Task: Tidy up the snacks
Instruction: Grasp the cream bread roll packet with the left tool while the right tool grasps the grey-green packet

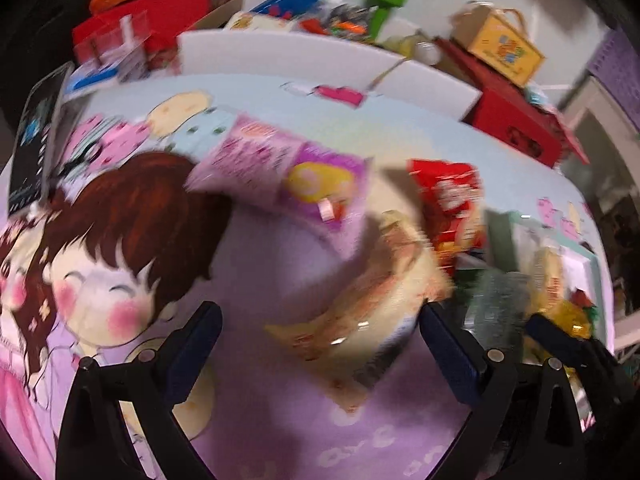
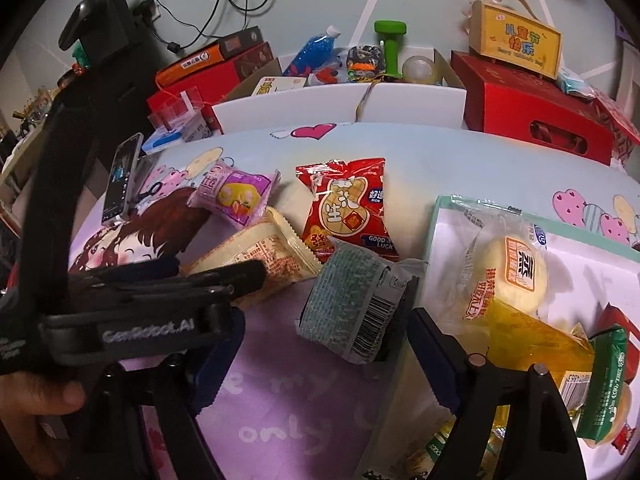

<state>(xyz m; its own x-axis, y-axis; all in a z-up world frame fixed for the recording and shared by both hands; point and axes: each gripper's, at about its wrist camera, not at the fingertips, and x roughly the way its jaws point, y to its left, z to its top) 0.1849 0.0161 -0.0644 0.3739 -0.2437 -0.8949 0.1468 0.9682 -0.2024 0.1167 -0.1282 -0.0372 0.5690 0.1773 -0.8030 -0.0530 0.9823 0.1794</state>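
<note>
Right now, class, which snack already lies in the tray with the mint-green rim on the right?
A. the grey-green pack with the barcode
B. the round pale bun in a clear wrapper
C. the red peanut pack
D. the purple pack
B: the bun rests inside the tray, while the red, purple and grey-green packs lie outside it on the cloth.

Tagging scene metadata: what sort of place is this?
Probably a home room, not a lab: a cartoon-print tablecloth, gift boxes and clutter piled along the wall, and a phone propped at the table edge.
</note>
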